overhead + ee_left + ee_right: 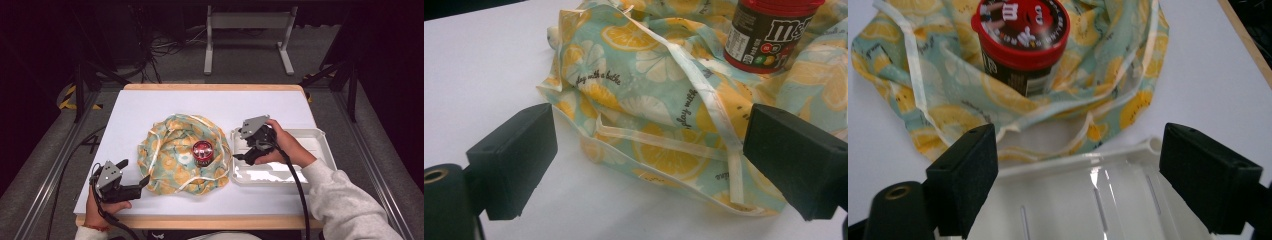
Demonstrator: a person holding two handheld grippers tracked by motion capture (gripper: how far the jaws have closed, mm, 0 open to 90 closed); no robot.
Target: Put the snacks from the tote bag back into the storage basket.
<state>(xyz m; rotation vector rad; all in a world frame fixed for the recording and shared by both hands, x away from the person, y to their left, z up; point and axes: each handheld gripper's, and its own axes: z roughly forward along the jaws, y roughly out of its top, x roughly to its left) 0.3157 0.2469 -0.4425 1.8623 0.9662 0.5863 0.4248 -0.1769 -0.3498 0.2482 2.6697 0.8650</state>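
The red-lidded brown candy tub (202, 152) sits on crumpled lemon-print cloth (170, 150), ahead of both grippers' spread, empty fingers (514, 157); nothing looks wrapped or moved yet.

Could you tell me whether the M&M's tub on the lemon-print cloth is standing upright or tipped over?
Upright: the M&M's tub stands on the lemon-print cloth with its red lid on top.

One bench (150, 107) carries one lemon-print cloth (172, 150), one red-lidded candy tub (202, 152) and one white plastic tray (310, 137). Two grippers are in use, the left gripper (131, 176) and the right gripper (248, 143), each with two black jaws. Two hands hold them. One metal frame (248, 35) stands on the floor.
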